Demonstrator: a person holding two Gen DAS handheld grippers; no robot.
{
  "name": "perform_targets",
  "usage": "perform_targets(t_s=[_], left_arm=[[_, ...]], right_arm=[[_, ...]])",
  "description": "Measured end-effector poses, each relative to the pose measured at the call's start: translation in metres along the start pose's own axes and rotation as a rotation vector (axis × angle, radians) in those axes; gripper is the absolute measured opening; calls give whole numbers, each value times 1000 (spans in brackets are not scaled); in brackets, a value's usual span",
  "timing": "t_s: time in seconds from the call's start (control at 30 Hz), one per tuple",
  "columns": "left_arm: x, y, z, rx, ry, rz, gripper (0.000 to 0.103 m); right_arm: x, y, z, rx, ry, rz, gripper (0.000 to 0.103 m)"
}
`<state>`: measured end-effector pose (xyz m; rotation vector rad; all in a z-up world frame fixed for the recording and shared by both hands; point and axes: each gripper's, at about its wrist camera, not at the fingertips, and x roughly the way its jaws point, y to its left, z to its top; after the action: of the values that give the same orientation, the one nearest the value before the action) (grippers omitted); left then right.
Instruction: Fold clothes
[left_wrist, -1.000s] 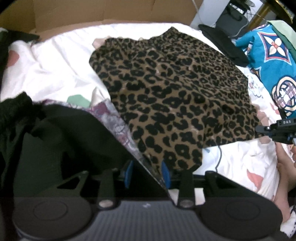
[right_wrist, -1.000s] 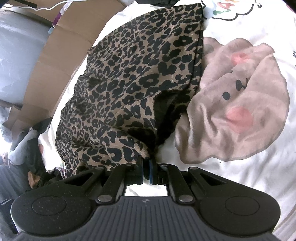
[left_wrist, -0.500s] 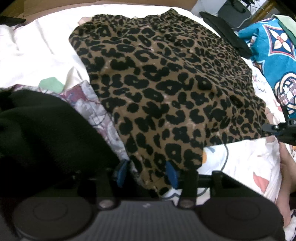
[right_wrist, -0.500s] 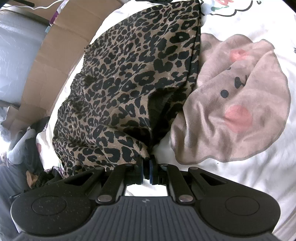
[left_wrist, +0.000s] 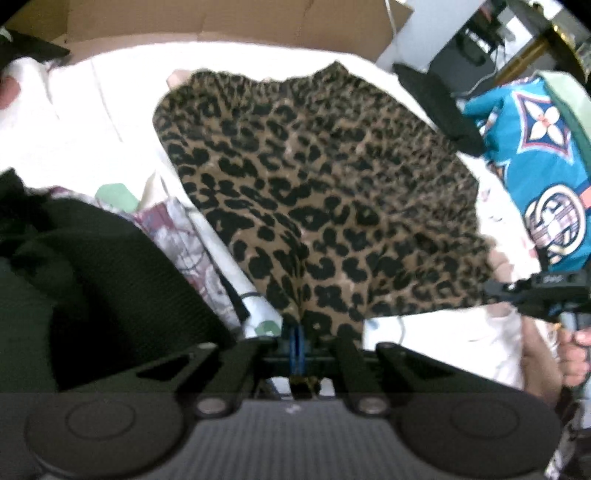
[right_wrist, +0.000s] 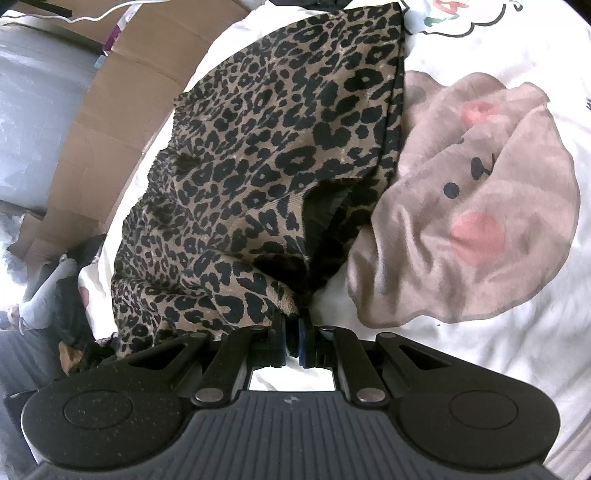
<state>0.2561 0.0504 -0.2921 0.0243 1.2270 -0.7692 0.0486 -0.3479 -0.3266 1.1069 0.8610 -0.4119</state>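
Note:
A leopard-print garment (left_wrist: 332, 206) lies spread on a white printed bed sheet (left_wrist: 110, 122). My left gripper (left_wrist: 296, 341) is shut on the garment's near hem corner. My right gripper (right_wrist: 291, 334) is shut on another hem corner of the leopard-print garment (right_wrist: 280, 147), and the cloth rises in a fold just in front of it. The right gripper (left_wrist: 535, 291) also shows at the right edge of the left wrist view, at the garment's far hem corner.
A black garment (left_wrist: 92, 288) and a floral cloth (left_wrist: 177, 236) lie left of my left gripper. A teal patterned cloth (left_wrist: 535, 147) and a black item (left_wrist: 439, 107) sit at the right. Cardboard (right_wrist: 122, 92) stands behind the bed. The sheet has a pink-grey cartoon print (right_wrist: 472, 206).
My left gripper was open around the hem corner and has now shut on it and drawn back. My right gripper stays shut on its corner and has barely moved.

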Motion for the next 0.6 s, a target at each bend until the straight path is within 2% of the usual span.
perform_targets(t_s=[0.13,0.27,0.5,0.6], left_arm=[[-36,5,7,-32,-37,5,2],[-52,8,12,-51,-54,31,2],[-55,23,24,-117,-30,74,2],[-39,31,24,-119,10,131,4]], right_arm=[[-5,6,-1,-11,12,23,4],[-10,14,-4,-16,47,59,3],[-12,25,-13,-11,141,115,3],[-3,22,-17,-25,176,77,4]])
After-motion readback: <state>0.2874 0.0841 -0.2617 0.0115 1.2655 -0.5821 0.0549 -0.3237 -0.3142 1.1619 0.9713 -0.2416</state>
